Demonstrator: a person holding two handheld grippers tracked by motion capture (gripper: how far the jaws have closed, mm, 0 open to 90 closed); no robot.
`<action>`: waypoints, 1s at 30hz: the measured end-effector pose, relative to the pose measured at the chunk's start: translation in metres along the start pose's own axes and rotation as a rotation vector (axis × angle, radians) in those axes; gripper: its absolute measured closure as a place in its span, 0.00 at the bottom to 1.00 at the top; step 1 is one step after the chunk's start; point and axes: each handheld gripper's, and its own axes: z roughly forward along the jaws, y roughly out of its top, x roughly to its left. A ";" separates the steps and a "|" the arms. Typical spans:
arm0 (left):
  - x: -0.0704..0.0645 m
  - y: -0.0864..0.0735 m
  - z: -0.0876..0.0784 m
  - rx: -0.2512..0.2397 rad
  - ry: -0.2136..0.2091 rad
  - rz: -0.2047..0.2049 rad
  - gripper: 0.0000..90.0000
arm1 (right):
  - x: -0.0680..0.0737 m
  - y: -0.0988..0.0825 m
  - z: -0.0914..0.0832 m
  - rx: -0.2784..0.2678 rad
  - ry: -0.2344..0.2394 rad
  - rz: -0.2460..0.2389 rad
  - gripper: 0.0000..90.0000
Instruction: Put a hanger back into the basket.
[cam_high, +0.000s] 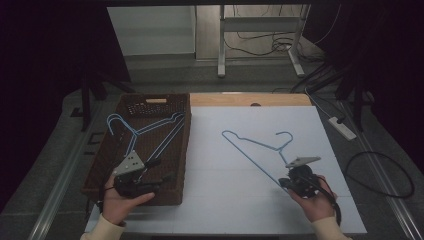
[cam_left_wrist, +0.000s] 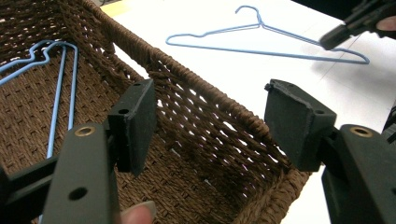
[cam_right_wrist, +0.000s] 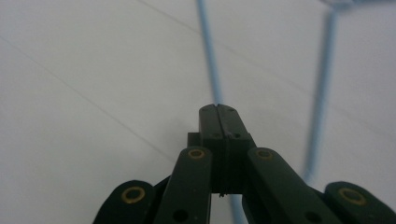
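- White desk (cam_high: 240, 200) with a brown basket (cam_high: 150, 105) along its left edge
- Blue hangers (cam_high: 145, 131) lie inside the basket
- Left tongs (cam_left_wrist: 210, 123) are wide open and hold nothing; they hang over the basket's near right corner
- One more blue hanger (cam_high: 255, 150) lies flat near the desk's right edge
- Right tongs (cam_right_wrist: 218, 108) are closed on this hanger's long bottom wire, at its near end, low on the desk
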 end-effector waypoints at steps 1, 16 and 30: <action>0.000 0.000 0.000 0.000 0.000 0.000 0.40 | 0.000 0.000 0.000 0.000 0.000 0.000 1.00; 0.002 -0.001 -0.003 -0.001 0.005 0.003 0.40 | 0.013 0.088 0.078 -0.032 0.065 0.002 1.00; 0.000 0.000 -0.003 0.001 0.007 0.010 0.40 | -0.008 0.101 0.108 -0.028 0.043 0.074 1.00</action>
